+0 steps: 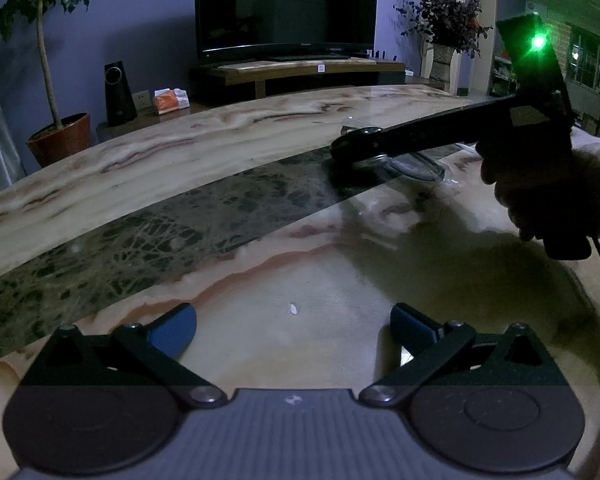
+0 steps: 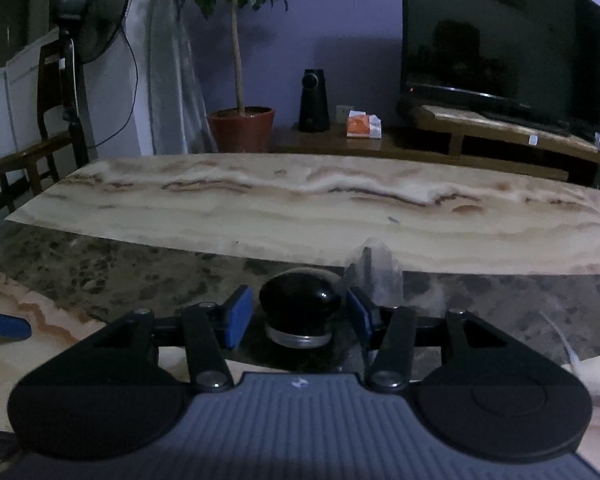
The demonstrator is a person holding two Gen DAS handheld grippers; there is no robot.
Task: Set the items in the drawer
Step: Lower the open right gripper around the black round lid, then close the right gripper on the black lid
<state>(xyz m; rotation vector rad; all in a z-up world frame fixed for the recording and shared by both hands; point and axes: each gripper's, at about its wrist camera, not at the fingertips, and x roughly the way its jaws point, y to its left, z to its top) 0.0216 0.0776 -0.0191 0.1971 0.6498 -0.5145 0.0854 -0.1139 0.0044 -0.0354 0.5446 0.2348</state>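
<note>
The black knob (image 2: 299, 300) sits on the table's (image 2: 300, 200) dark band, between the right gripper's (image 2: 299, 316) open, untouching pads; squeeze evenly around its widest part. The left gripper (image 1: 294, 330) gapes empty.

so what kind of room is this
Most likely a home living room: a big television on a low stand, a potted tree by the wall, and a marble-topped table in front.
</note>
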